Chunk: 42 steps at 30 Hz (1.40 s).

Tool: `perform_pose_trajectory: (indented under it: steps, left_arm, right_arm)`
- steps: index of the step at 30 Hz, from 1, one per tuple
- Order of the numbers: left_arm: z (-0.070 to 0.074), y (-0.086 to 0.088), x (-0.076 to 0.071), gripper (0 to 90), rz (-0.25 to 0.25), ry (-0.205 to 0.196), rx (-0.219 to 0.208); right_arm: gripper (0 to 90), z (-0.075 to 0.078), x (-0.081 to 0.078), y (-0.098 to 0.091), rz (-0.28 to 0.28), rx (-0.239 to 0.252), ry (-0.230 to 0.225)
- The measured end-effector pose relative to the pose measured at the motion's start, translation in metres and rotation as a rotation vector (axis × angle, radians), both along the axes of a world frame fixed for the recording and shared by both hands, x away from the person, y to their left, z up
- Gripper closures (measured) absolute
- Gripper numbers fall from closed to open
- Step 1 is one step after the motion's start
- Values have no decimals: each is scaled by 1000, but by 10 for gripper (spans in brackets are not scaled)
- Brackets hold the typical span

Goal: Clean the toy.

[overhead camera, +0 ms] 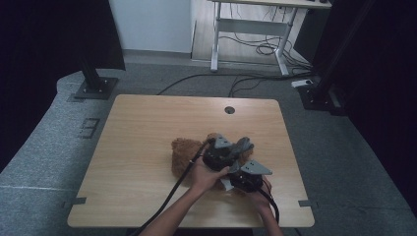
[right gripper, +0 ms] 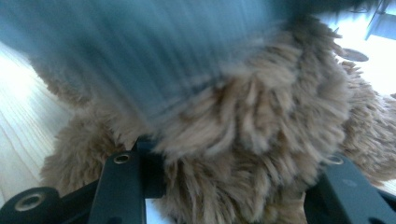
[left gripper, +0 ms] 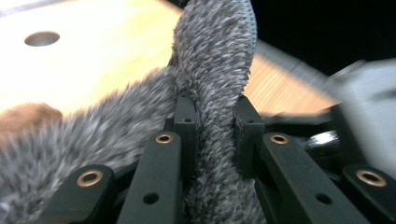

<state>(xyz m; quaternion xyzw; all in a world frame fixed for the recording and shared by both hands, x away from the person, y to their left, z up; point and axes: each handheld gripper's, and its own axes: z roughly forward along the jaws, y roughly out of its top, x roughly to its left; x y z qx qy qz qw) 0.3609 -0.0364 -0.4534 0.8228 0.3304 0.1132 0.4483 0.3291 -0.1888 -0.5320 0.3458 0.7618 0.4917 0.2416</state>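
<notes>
A brown plush toy (overhead camera: pixel 183 153) lies on the wooden table (overhead camera: pixel 147 123), right of its middle. A strip of grey fuzzy fabric (left gripper: pixel 215 56) stands up between the pads of my left gripper (left gripper: pixel 215 119), which is shut on it. In the high view the left gripper (overhead camera: pixel 231 150) sits over the toy, with the grey fabric (overhead camera: pixel 244 144) at its tip. My right gripper (overhead camera: pixel 242 172) is just in front of it. Brown fur (right gripper: pixel 261 116) is packed between the jaws of my right gripper (right gripper: pixel 238 151), which is shut on it. A blurred grey shape (right gripper: pixel 140 46) crosses above.
The table has a round cable hole (overhead camera: pixel 229 109) near its far edge. A white desk frame (overhead camera: pixel 251 29) and loose cables (overhead camera: pixel 255 46) stand on the floor beyond. Black stand bases (overhead camera: pixel 96 87) flank the table. The table's left half is bare wood.
</notes>
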Motion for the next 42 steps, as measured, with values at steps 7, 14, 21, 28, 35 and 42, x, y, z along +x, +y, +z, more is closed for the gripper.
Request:
perform_pose_trajectory:
  steps: [7,14,21,28,35,42]
  left_arm:
    - [0,30,-1,770,45,-5,-14]
    - [-5,112,6,772,209,-57,46]
    - [-19,177,6,773,329,-26,23]
    - [-54,191,8,776,356,79,43]
    - [-46,194,6,776,351,85,9]
    - [-7,183,1,775,307,11,-67]
  right_arm:
    - [496,-5,-1,-5,19,-1,2]
    - [499,-4,-3,-6,26,5,6]
    - [504,-5,-2,-5,25,17,14]
    - [505,-6,-2,-6,24,27,22]
    - [504,-7,-1,-8,25,38,28]
    - [504,-7,0,-8,27,44,32]
